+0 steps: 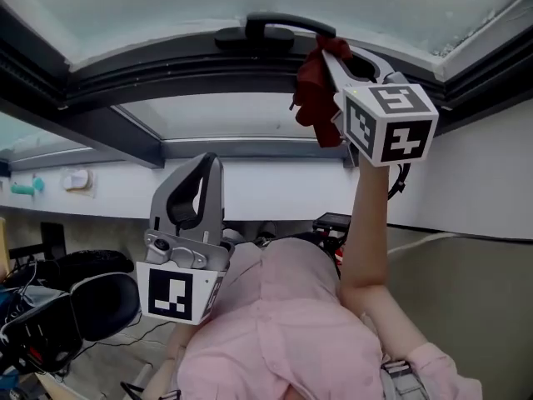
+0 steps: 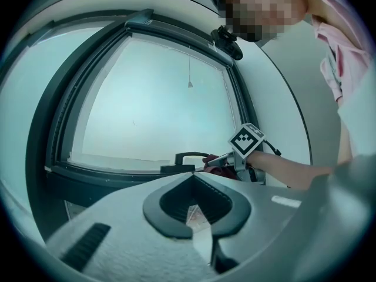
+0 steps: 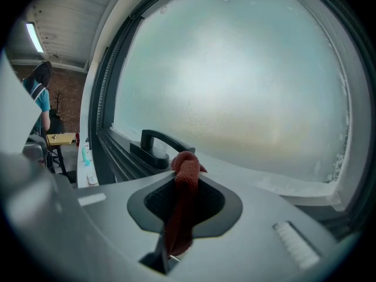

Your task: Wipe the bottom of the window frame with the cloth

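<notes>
Cloth (image 3: 183, 207) is clamped in my right gripper's (image 3: 187, 178) jaws, its bunched tip just beside the handle (image 3: 155, 143) on the window frame (image 1: 150, 69). Bare rail runs rightward. My left gripper (image 2: 194, 176), jaws together and empty, hangs well apart.

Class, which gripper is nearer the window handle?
Right. The right gripper, shut on the cloth, is up right beside the handle; the left gripper is held low, far below it.

cloth (image 1: 315, 90) is deep red; frame (image 1: 108, 77) dark grey with a black handle (image 1: 266, 30); glass (image 1: 166, 7) frosted pale teal; cube (image 1: 390, 123) has black-and-white squares; shirt (image 1: 275, 332) is pink
</notes>
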Action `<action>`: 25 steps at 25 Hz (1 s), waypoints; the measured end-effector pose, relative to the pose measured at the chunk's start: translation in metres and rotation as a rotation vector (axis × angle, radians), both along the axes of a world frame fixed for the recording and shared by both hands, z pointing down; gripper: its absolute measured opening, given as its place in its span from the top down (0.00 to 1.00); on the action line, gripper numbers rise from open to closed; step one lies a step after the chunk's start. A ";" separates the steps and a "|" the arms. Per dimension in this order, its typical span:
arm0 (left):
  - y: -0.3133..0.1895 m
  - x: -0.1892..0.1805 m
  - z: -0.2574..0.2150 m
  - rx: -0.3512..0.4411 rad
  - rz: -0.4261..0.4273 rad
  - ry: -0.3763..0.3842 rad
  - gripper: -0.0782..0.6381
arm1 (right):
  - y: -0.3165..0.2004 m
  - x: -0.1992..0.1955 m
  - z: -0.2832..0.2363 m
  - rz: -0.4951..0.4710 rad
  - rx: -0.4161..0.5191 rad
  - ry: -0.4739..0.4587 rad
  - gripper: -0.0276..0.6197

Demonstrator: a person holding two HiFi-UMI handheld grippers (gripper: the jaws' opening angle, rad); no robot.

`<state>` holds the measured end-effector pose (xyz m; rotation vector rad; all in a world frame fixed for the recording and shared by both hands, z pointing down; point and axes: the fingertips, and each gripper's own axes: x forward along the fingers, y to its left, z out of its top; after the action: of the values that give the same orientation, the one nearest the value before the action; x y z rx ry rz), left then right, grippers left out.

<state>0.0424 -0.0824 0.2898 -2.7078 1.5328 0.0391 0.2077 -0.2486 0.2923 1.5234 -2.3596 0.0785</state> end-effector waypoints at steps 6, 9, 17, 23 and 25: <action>-0.009 0.001 0.015 -0.035 0.021 0.009 0.89 | -0.001 0.010 0.009 0.041 -0.006 -0.024 0.87; -0.014 0.000 0.016 -0.054 0.032 0.034 0.89 | -0.001 0.014 0.010 0.062 -0.006 -0.037 0.87; -0.021 0.003 0.017 -0.065 0.102 0.028 0.89 | 0.001 0.017 0.003 0.058 0.007 -0.069 0.87; -0.029 -0.002 0.016 -0.060 0.138 -0.006 0.89 | 0.002 0.023 0.003 0.077 -0.010 -0.098 0.87; -0.031 -0.004 0.015 -0.058 0.154 -0.006 0.89 | 0.001 0.023 0.003 0.072 -0.019 -0.100 0.87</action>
<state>0.0389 -0.1131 0.3051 -2.8621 1.3419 -0.0094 0.2307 -0.2475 0.2954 1.6307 -2.3730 0.1984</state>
